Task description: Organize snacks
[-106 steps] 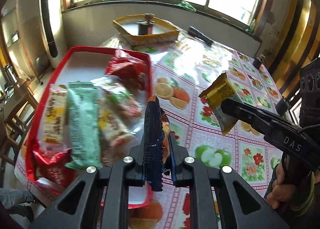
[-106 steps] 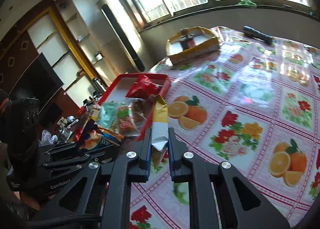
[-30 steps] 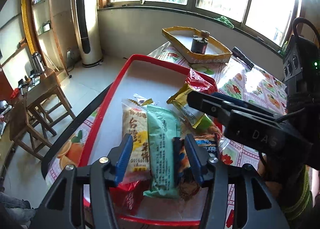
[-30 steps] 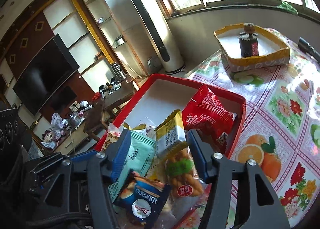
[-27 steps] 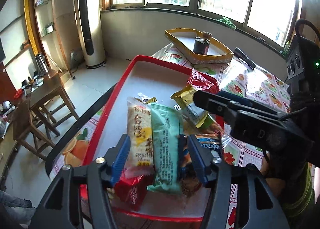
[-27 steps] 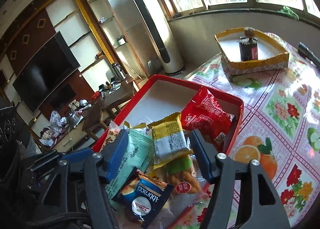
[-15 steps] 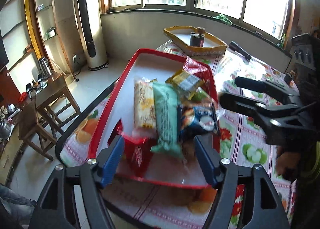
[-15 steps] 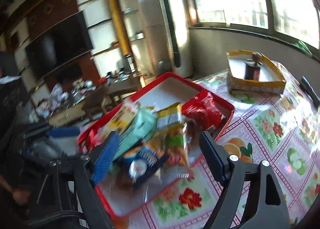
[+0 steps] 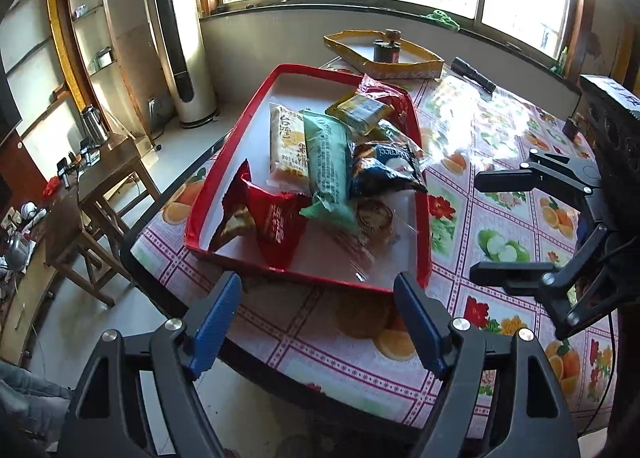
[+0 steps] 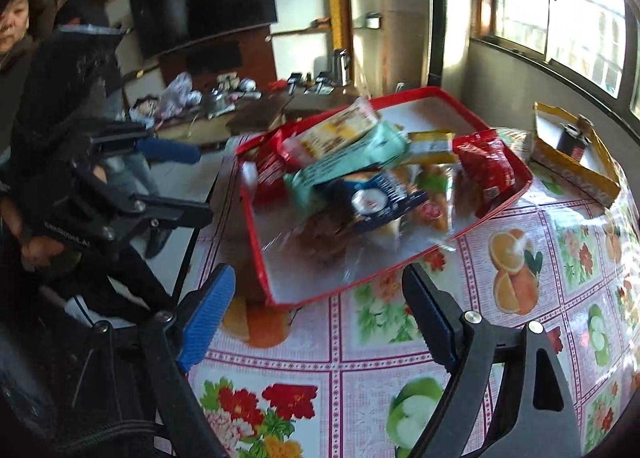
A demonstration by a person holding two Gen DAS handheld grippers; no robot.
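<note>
A red tray (image 9: 224, 186) (image 10: 256, 242) sits on the fruit-print tablecloth and holds several snack packs: a mint-green pack (image 9: 326, 162) (image 10: 360, 154), a dark blue pack (image 9: 384, 170) (image 10: 376, 198), a yellow pack (image 9: 362, 108) (image 10: 430, 146), a red pack (image 9: 272, 218) at the tray's near end and another red pack (image 10: 486, 168) at its far end. My left gripper (image 9: 318, 322) is open and empty, held back from the tray's near edge. My right gripper (image 10: 320, 314) is open and empty near the tray's corner; it also shows in the left wrist view (image 9: 502, 224).
A yellow cardboard box (image 9: 384, 54) (image 10: 576, 154) with a dark can stands at the table's far end. A black flashlight (image 9: 472, 74) lies near it. A wooden stool (image 9: 108, 178) stands left of the table. A person (image 10: 16, 38) stands at the far left.
Both grippers let go of their snack packs into the tray, opened wide and pulled back from it. The blue and yellow packs now lie on the pile.
</note>
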